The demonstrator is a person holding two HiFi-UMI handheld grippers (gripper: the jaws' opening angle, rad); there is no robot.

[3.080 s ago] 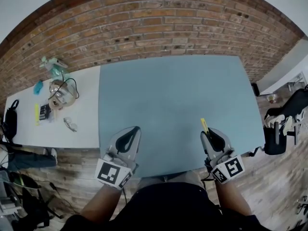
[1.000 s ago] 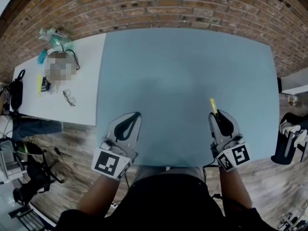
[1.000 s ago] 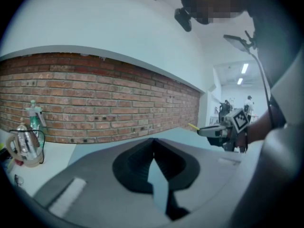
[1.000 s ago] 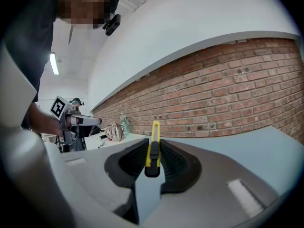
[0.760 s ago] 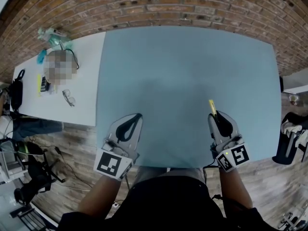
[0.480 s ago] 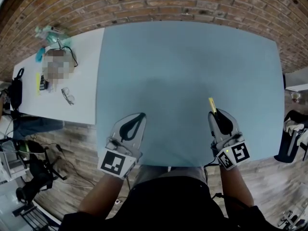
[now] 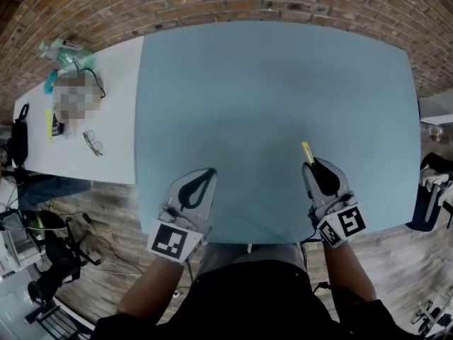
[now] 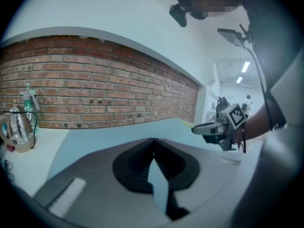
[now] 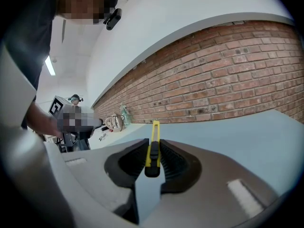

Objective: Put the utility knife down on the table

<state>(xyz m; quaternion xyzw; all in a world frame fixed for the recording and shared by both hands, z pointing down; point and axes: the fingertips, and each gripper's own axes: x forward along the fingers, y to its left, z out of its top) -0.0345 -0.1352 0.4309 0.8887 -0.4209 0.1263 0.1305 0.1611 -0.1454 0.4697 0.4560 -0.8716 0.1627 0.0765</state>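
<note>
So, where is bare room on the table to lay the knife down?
The whole pale blue tabletop is bare, from the brick wall to its near edge, ahead of the yellow utility knife in the right gripper. Only the far left end of the white side table is crowded.

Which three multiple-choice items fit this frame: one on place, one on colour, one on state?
1. Where is the utility knife?
A) lying on the blue table
B) between the right gripper's fingers
C) in a box

2. What colour is the knife's body?
A) red
B) yellow
C) green

3. How do the left gripper's fingers stand?
A) shut, nothing between them
B) shut on the knife
C) wide apart

Answers:
1 B: the right gripper view shows the fingers clamped on it, off the blue table.
2 B: it is yellow in the head view and the right gripper view.
3 A: the left gripper view shows the fingers meeting on nothing.
</note>
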